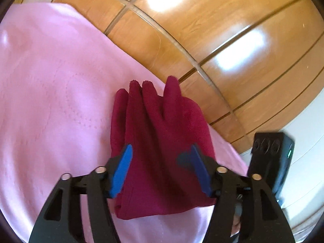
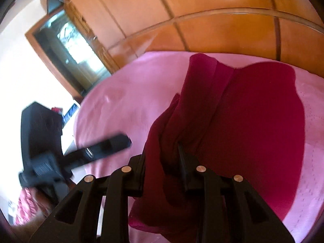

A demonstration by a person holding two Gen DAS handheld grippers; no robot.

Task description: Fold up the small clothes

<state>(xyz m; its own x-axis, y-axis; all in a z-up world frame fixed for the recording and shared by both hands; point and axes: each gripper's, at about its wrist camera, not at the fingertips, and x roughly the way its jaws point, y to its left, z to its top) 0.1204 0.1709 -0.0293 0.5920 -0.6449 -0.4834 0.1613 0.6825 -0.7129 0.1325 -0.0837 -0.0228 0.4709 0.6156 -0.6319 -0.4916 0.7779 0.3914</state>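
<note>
A dark red glove (image 1: 160, 141) lies on a pink cloth (image 1: 52, 93), its fingers pointing away from me. My left gripper (image 1: 161, 151) is open, its blue pads (image 1: 122, 168) standing on either side of the glove just above it. In the right wrist view the red fabric (image 2: 253, 121) spreads over the pink cloth (image 2: 125, 101). My right gripper (image 2: 162, 151) is shut on a bunched fold of the glove's near edge, which hides its pads. The left gripper shows blurred at the left of that view (image 2: 101, 147).
The pink cloth covers a glossy wooden table with a glass top (image 1: 222, 30). The glass edge (image 2: 222, 12) curves behind the cloth. The right gripper's black body (image 1: 271, 162) sits at the cloth's right edge. A dark-framed cabinet (image 2: 66, 48) stands far left.
</note>
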